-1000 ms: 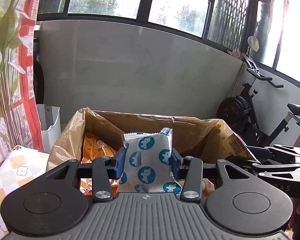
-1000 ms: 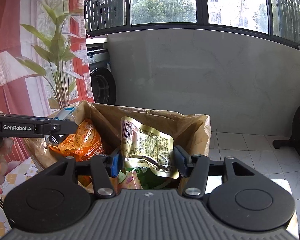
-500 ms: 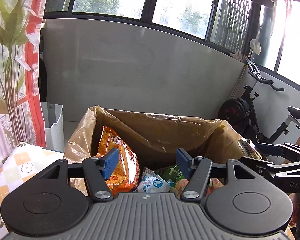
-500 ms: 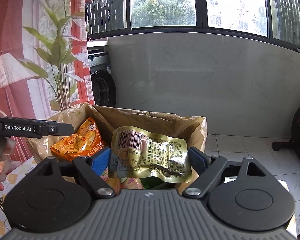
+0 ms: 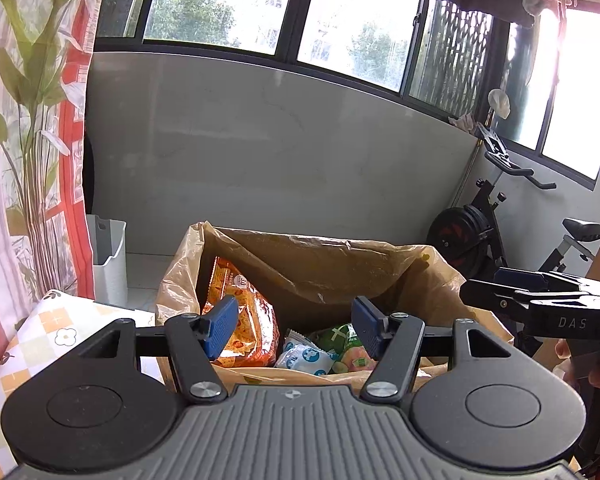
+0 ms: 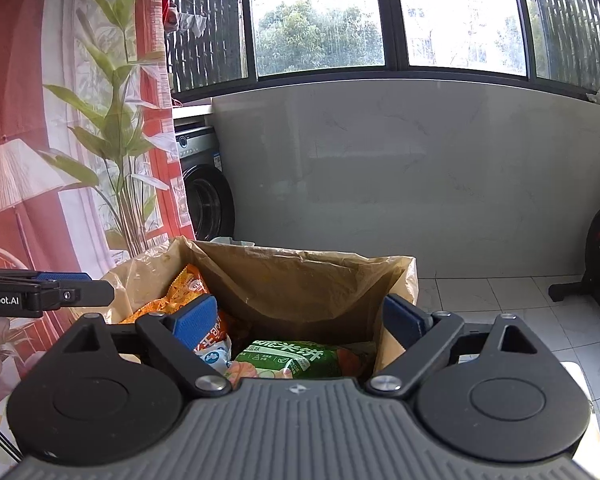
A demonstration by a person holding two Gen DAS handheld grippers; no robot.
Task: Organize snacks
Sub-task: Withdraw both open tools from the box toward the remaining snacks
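Both grippers, left (image 5: pixel 292 326) and right (image 6: pixel 300 320), are spread and empty over the bag (image 5: pixel 320 264); lift straight up, clear of its rim.

Checkered floral tablecloth (image 5: pixel 40 344) under an open brown bag (image 5: pixel 340 268), white-tiled floor (image 6: pixel 500 300) beyond.

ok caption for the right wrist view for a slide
Open right hand-held gripper above a brown bag holding an orange snack packet and a green one.
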